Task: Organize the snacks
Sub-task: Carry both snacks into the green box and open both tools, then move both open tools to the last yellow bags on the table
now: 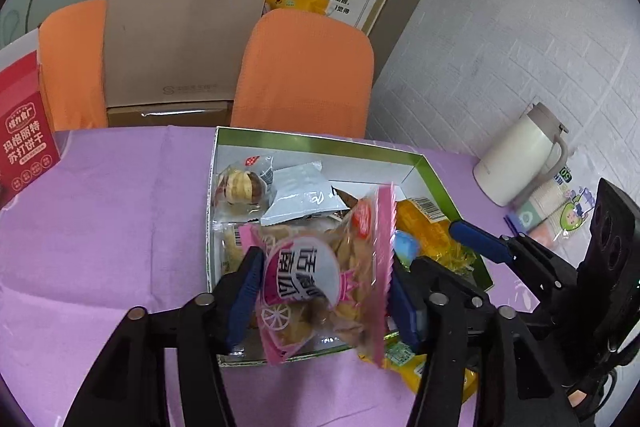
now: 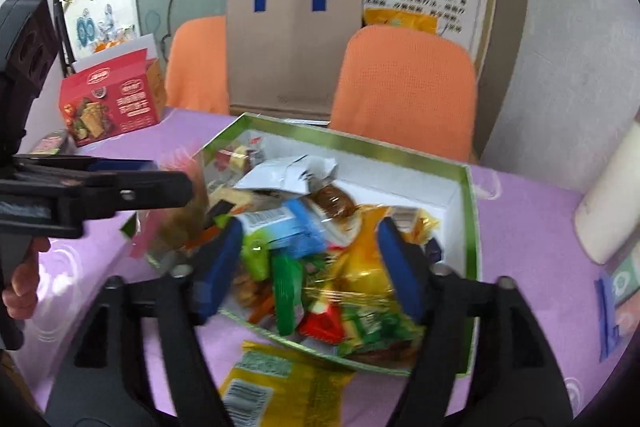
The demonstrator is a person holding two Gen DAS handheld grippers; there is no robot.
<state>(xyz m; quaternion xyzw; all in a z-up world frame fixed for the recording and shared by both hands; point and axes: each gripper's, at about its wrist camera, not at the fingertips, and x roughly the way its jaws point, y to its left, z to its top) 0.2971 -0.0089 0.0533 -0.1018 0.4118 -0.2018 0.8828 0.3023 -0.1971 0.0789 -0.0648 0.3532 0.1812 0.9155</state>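
A pink snack packet [image 1: 320, 291] is pinched between the blue pads of the left gripper [image 1: 320, 301] and held over the near edge of the green-rimmed box [image 1: 320, 141] of mixed snacks on the purple tablecloth [image 1: 100, 227]. The right gripper [image 2: 310, 267] is held spread over the box's contents, nothing gripped; a yellow packet [image 2: 280, 383] lies just outside the box

The yellow packet [image 2: 276, 383] runs off the bottom edge; the pink snack bag [image 2: 176, 223] beside the left claw [image 2: 176, 183] is blurred.
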